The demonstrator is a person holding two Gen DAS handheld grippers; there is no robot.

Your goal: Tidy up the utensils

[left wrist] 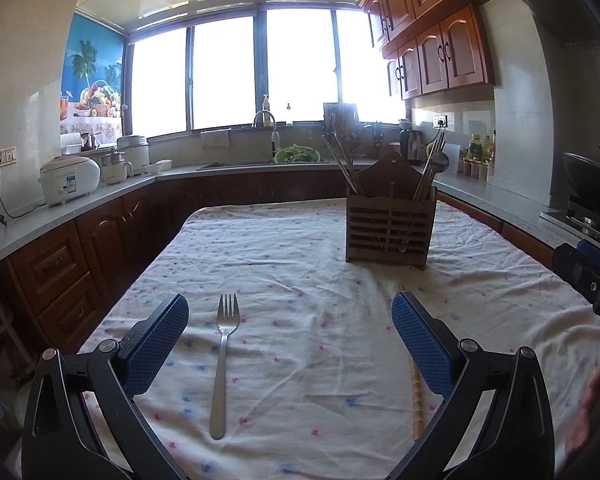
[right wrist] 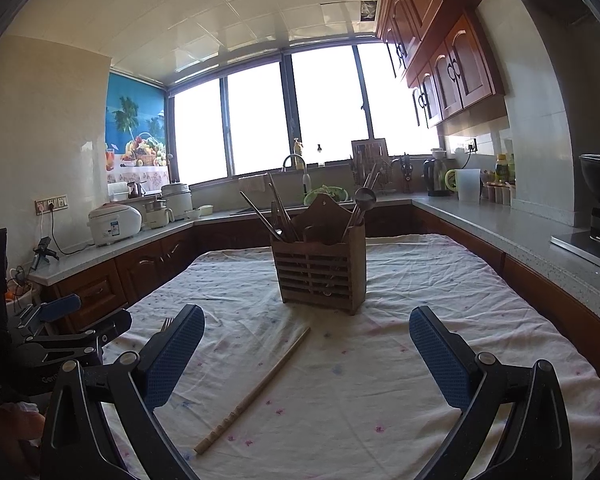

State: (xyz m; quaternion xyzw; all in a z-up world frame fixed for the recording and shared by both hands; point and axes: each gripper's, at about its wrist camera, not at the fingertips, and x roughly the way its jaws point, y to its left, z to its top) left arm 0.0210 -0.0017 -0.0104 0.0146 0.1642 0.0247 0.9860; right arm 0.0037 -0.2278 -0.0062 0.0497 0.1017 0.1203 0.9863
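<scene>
A steel fork (left wrist: 223, 354) lies on the flowered tablecloth (left wrist: 300, 248), tines away, between the fingers of my open, empty left gripper (left wrist: 290, 312). A wooden chopstick (right wrist: 256, 390) lies slanted on the cloth between the fingers of my open, empty right gripper (right wrist: 306, 322); in the left wrist view the chopstick (left wrist: 417, 396) shows beside the right finger. A slatted wooden utensil holder (left wrist: 390, 224) stands farther back with chopsticks and a ladle in it; it also shows in the right wrist view (right wrist: 320, 276). The fork's tines (right wrist: 166, 323) peek out behind the right gripper's left finger.
The table's left edge drops to wooden floor cabinets (left wrist: 60, 264). Counters run around the room with a rice cooker (left wrist: 70, 179), a sink with greens (left wrist: 298, 154), a kettle (left wrist: 414, 146) and a wok (left wrist: 588, 178) on the right. The right gripper (left wrist: 592, 280) shows at the left view's right edge.
</scene>
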